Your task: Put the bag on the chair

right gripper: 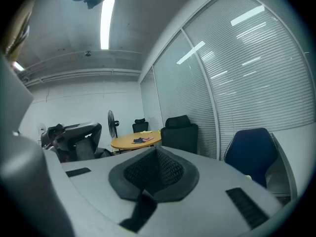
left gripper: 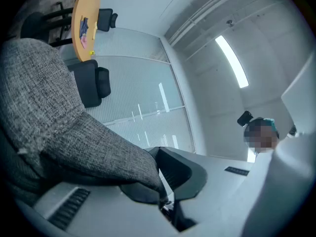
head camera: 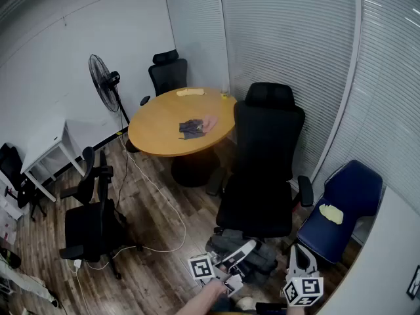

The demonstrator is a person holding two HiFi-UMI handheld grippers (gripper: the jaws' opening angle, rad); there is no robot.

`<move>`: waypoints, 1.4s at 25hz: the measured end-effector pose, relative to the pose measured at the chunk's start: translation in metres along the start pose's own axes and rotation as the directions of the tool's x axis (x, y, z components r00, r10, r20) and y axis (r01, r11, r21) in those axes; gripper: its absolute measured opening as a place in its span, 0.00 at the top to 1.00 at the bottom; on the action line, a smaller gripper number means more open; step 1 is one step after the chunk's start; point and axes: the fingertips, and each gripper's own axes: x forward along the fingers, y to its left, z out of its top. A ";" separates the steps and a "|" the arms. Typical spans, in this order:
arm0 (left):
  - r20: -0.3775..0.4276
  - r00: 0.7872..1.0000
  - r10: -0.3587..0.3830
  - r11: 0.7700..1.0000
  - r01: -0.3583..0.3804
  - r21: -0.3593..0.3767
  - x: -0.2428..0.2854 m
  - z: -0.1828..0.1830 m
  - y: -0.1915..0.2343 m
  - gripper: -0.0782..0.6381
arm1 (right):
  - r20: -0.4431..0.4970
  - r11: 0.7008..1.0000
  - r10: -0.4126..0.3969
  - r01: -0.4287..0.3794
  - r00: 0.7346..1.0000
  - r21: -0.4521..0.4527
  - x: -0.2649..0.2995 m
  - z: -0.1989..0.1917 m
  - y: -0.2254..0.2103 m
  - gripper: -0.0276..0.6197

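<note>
The bag (head camera: 257, 257) was a soft grey one of coarse woven cloth, with darker folds and a slumped, crumpled shape. It sat low by the wooden floor (head camera: 157, 215), just beside the base of the black high-backed chair (head camera: 262, 169) and not on its seat; whether it rested on the floor could not be told. In the left gripper view the same speckled grey weave (left gripper: 59, 107) filled the left half, narrowing to a corner that ran down between the jaws.

The only print to be seen was the black-and-white square markers on the two cubes, one on the left gripper (head camera: 244, 249) and one on the right gripper (head camera: 299, 251).

The left gripper (left gripper: 163, 194) was clamped on that corner of the bag, its dark pads pressed against the cloth. It was rolled over, so that the round wooden table (left gripper: 85, 21) stood on edge in its view. A bare forearm (head camera: 202, 298) reached in from the bottom edge of the head view towards it. The right gripper (right gripper: 153, 172) had its jaws closed together with nothing between them, and it pointed across the room at the table (right gripper: 136, 141), apart from the bag. A blue chair (head camera: 348, 199) with a yellow cloth (head camera: 331, 213) on its seat stood just to its right
</note>
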 end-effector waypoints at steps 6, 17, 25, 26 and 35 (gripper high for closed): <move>0.102 0.995 -0.008 1.000 0.006 0.016 0.004 0.026 -0.006 0.86 | 0.012 1.000 0.014 -0.014 1.000 -0.005 -0.003 0.012 -0.005 0.94; 0.182 0.983 0.026 1.000 -0.022 -0.022 0.000 0.034 -0.001 0.86 | 0.008 0.995 0.092 -0.092 0.996 0.032 0.001 0.013 -0.004 0.94; 0.230 0.973 0.022 1.000 -0.017 -0.023 0.014 0.060 0.016 0.86 | 0.016 0.995 0.103 -0.103 0.995 0.015 0.024 0.022 -0.013 0.94; 0.230 0.973 0.020 1.000 -0.017 -0.017 0.019 0.065 0.019 0.86 | 0.016 0.995 0.099 -0.100 0.995 0.014 0.029 0.025 -0.016 0.94; 0.236 0.971 0.028 0.999 -0.016 -0.052 0.072 0.140 0.098 0.86 | -0.033 0.999 0.028 -0.028 0.999 0.020 0.130 0.019 -0.064 0.94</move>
